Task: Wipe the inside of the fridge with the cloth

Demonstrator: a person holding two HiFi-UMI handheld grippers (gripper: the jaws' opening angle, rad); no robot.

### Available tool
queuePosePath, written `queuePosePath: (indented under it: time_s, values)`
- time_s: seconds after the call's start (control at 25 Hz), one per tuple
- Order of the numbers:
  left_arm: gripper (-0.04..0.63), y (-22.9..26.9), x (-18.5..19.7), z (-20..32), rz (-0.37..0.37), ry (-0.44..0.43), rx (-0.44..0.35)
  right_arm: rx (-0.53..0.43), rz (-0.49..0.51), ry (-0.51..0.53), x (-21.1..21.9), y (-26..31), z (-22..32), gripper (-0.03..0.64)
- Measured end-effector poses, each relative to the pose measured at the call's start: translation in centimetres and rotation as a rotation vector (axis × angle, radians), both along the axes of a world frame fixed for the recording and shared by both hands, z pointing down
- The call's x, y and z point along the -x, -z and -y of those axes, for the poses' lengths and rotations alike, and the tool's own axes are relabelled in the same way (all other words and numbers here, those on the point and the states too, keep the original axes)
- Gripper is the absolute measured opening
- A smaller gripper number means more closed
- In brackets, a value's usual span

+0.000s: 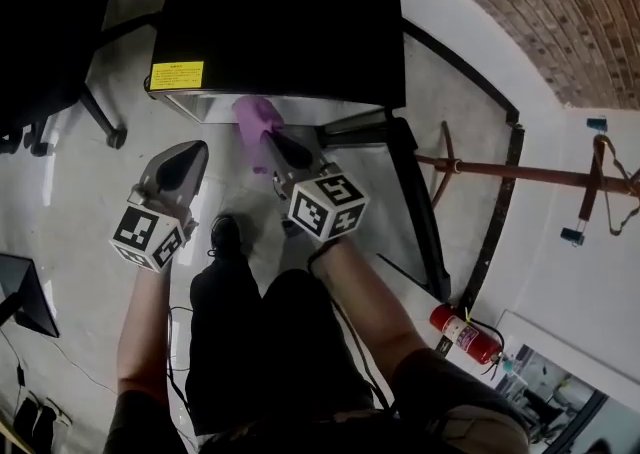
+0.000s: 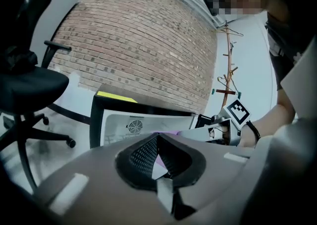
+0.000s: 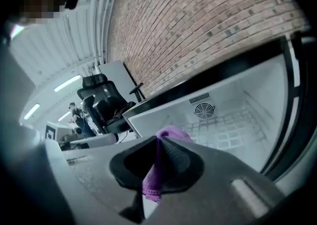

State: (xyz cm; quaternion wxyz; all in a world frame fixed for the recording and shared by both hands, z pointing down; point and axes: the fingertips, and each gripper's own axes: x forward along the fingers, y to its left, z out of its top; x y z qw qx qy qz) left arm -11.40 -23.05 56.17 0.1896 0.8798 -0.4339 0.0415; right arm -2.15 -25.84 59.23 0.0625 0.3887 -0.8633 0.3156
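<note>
Purple cloth (image 3: 154, 177) clamped in right gripper (image 3: 158, 142) fingers, left gripper (image 2: 157, 140) fingers together, fridge (image 1: 290, 27) yellow label (image 1: 177, 75) unreadable

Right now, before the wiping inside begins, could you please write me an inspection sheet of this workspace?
Surface: grey floor, bare beside the fridge.
Job's things: black fridge on the floor, its door open; purple cloth at the opening.
Clutter: nothing seen.
Grippers: right gripper shut on the cloth; left gripper shut, empty, over the floor.
Cables: thin cable on the floor at the person's left.
Surroundings: office chair, coat rack, fire extinguisher, brick wall.
</note>
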Motion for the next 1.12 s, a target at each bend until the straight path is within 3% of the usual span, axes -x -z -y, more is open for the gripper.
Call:
queuePosePath:
  time_s: [0.2, 0.36, 0.56, 0.72, 1.12]
  values:
    - [0.017, -2.7, 0.2, 2.0, 0.025, 0.005, -0.046, -0.047, 0.161, 0.003, 1.8, -1.8, 2.9, 0.012]
    - [0.017, -4.4, 1.0, 3.9, 0.061, 0.001, -0.095, -0.151, 0.180, 0.075, 4.9, -2.6, 6.3, 0.012]
    - [0.017, -6.9, 0.6, 4.3, 0.049, 0.002, -0.144, -0.271, 0.186, 0.162, 8.1, -3.1, 9.0, 0.012]
    - [0.018, -8.1, 0.3, 3.9, 0.046, -0.010, -0.161, -0.279, 0.269, 0.143, 9.0, -2.8, 10.1, 0.012]
    - [0.018, -8.2, 2.9, 4.7, 0.070, 0.033, -0.208, -0.358, 0.369, 0.150, 12.0, -1.0, 11.7, 0.012]
